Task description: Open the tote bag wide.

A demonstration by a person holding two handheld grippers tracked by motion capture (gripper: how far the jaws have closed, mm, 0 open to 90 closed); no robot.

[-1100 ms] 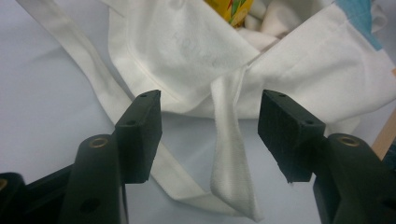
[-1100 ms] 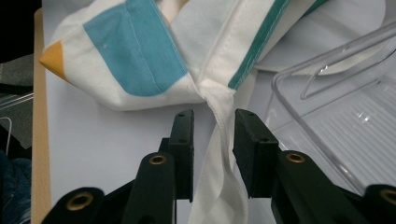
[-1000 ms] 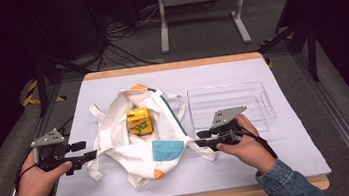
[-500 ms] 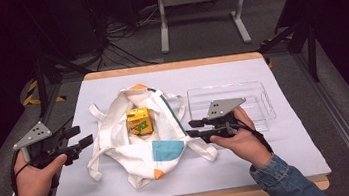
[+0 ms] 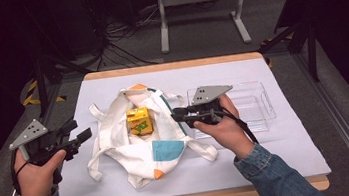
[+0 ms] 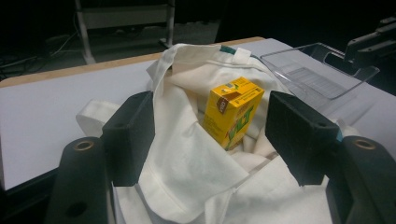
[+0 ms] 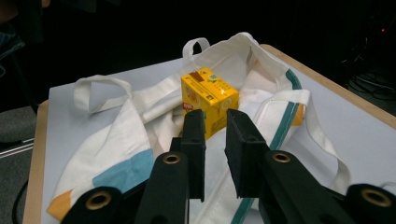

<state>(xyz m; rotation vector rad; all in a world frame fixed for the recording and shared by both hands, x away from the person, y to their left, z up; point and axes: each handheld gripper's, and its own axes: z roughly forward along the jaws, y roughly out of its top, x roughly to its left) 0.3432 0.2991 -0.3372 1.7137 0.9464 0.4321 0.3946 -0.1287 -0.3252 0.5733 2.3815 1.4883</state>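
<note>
A yellow drink carton (image 5: 138,121) stands upright on a crumpled white tote bag (image 5: 133,151) in the middle of the white table cover. My left gripper (image 5: 79,130) hovers at the bag's left edge, aimed at the carton (image 6: 232,111). Its jaws have just been opening and stand wide with nothing between them. My right gripper (image 5: 174,114) is raised at the bag's right side and points left at the carton (image 7: 208,99). Its jaws (image 7: 215,123) have just been closing to a narrow gap and hold nothing.
A clear plastic tray (image 5: 259,107) lies on the table to the right of the bag, behind my right hand. The bag's handles (image 5: 94,113) trail off to the left and right. A metal stand (image 5: 199,9) is on the floor beyond the table.
My right gripper has lifted off the table, shifted slightly toward the bag, and narrowed its jaws. My left gripper has tilted up a little, with its jaws a bit wider.
</note>
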